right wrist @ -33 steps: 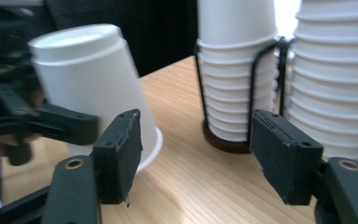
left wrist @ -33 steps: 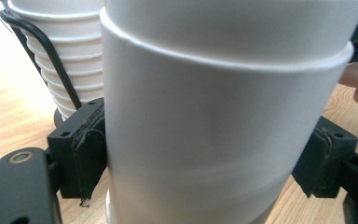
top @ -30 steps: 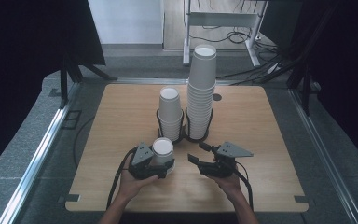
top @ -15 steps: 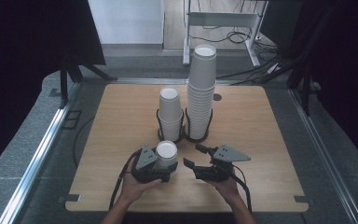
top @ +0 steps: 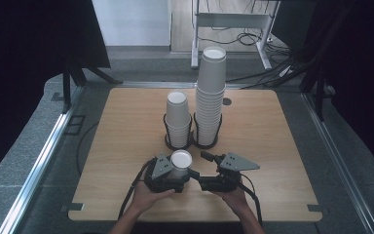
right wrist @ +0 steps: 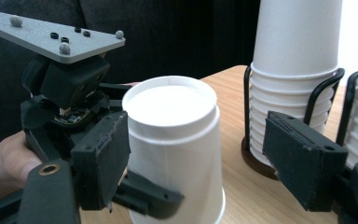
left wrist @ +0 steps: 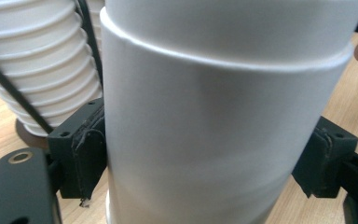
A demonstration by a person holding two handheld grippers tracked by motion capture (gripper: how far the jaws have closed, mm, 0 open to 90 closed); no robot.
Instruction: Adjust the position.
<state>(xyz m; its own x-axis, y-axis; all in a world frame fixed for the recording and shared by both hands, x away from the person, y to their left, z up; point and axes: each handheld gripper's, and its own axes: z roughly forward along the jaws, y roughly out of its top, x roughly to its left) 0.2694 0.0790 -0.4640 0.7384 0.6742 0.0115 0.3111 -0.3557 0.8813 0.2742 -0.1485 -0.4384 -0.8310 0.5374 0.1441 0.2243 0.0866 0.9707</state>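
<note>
A single white paper cup stands upside down near the table's front edge, its rim at or just above the wood. My left gripper is shut on it, and in the left gripper view its two black pads press the cup from both sides. My right gripper points left at the same cup and is open. In the right gripper view the cup sits just inside its left jaw, with a wide gap to the right jaw. The right gripper holds nothing.
Behind the grippers stand two black wire holders with upside-down cup stacks, a short stack on the left and a tall stack on the right. The wooden table has bare room left and right. Cables trail from both grippers.
The held cup and left gripper have shifted slightly right and toward the front edge. The right gripper has moved left, closer to the cup.
</note>
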